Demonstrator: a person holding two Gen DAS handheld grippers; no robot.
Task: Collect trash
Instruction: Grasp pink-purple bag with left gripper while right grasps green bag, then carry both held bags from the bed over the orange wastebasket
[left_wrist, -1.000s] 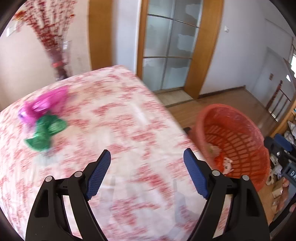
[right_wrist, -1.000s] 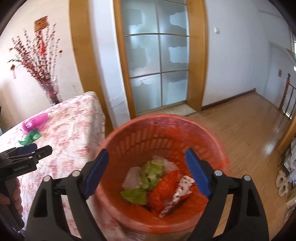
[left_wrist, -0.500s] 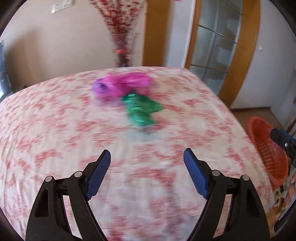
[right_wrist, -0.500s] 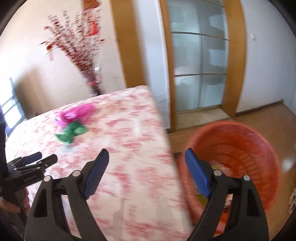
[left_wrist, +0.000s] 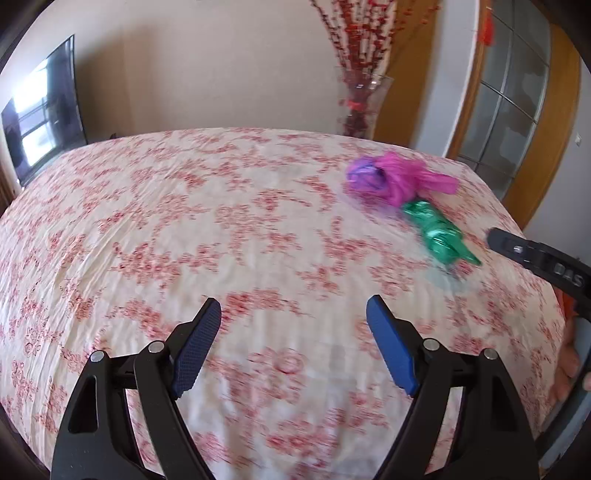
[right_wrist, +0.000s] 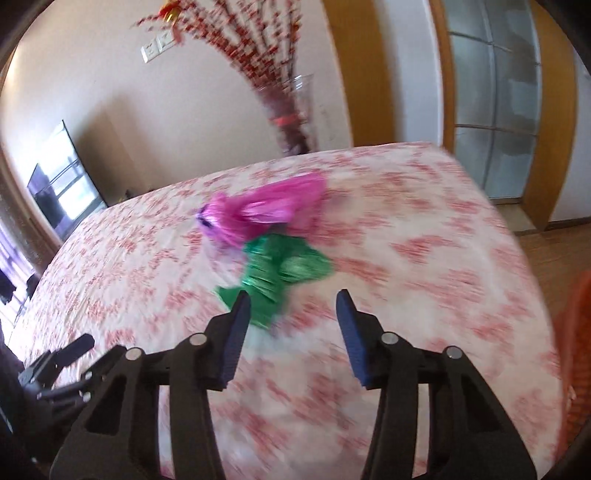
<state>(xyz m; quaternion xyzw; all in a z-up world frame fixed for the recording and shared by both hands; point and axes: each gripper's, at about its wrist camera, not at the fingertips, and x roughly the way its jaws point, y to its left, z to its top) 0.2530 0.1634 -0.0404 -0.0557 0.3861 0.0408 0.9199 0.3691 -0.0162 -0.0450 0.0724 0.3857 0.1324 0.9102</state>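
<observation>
Both hand-held grippers hang empty over the red-flowered cloth-covered worktop (left_wrist: 221, 229), the left hand-held gripper (left_wrist: 293, 319) wide, the right hand-held gripper (right_wrist: 293, 308) just narrowed partway, near the crumpled green foil wrapper (right_wrist: 280, 269) touching the crumpled pink plastic bag (right_wrist: 266, 214).

Black tool (left_wrist: 293, 347), blue textured pads (left_wrist: 195, 350)

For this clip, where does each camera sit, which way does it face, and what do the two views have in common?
Left wrist: on the left tongs, angled down across the floral tablecloth; its own open jaws show, and the right tongs' tip at the right edge.
Right wrist: on the right tongs, facing the green wrapper; jaws narrowed, empty; left tongs at lower left.
Shared: pink wrapper, green wrapper, vase.
</observation>
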